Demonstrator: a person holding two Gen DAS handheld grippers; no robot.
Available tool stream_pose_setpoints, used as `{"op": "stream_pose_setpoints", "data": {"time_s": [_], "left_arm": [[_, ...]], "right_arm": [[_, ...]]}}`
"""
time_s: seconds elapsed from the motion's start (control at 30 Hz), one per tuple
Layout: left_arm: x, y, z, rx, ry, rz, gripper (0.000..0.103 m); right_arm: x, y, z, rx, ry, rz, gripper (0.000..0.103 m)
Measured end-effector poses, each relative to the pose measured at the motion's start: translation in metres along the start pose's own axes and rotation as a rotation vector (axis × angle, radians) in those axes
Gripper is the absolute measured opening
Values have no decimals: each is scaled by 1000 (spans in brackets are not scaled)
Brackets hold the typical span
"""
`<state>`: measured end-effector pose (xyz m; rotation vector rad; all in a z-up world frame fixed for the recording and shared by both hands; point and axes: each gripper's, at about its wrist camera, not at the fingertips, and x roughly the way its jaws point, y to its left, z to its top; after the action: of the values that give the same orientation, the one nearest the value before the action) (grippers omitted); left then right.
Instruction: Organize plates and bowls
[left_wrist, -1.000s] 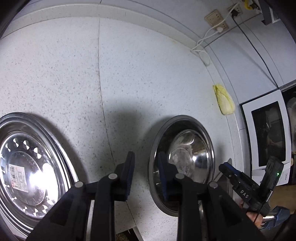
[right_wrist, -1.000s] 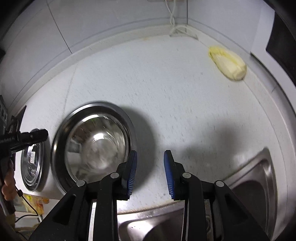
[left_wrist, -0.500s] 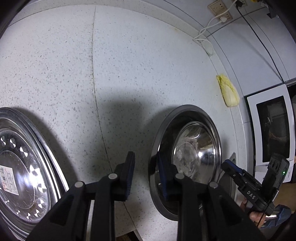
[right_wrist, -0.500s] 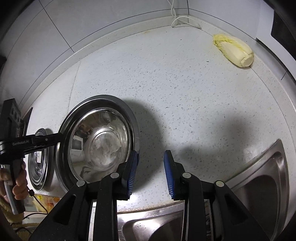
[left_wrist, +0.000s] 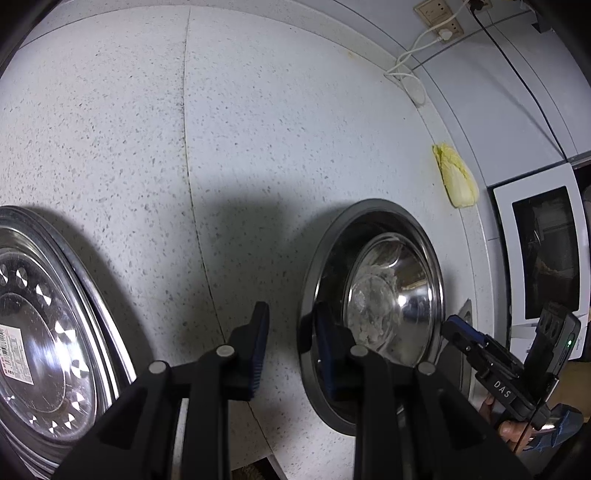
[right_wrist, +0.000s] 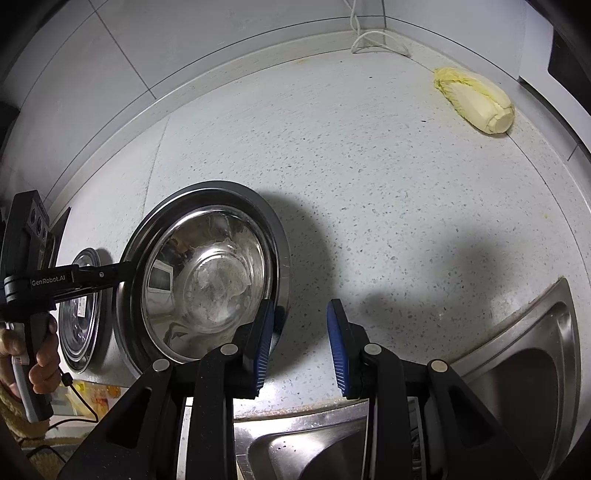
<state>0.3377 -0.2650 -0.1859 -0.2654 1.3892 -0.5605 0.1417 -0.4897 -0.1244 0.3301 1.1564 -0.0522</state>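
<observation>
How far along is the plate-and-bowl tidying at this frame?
Done: nothing visibly stacked; the steel bowl and the plate sit apart on the counter. In hand: nothing held. The left gripper straddles the bowl's rim with jaws open; the right gripper is open near the opposite rim. Left: gripping the bowl and putting it with the plate.

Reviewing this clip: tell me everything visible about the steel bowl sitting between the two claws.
The steel bowl is round, shiny stainless metal with a broad, darker rim and a mirror-like interior marked by whitish residue at the bottom. It sits upright on the speckled countertop, open side up, near the front edge, beside the perforated steel plate. The left claw straddles its rim without pressing; the right claw is beside it, apart.
</observation>
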Motion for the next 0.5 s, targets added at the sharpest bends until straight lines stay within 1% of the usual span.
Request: {"op": "stream_pose_setpoints", "data": {"time_s": [0.3,0.5], "left_arm": [[11,-2,-9,-5,22,3,25],[18,-1,-9,-8,42,-24,24]], "right_arm": [[9,7,2,-27,26,-2,27],[16,5,8,-24,37,1,27]]}}
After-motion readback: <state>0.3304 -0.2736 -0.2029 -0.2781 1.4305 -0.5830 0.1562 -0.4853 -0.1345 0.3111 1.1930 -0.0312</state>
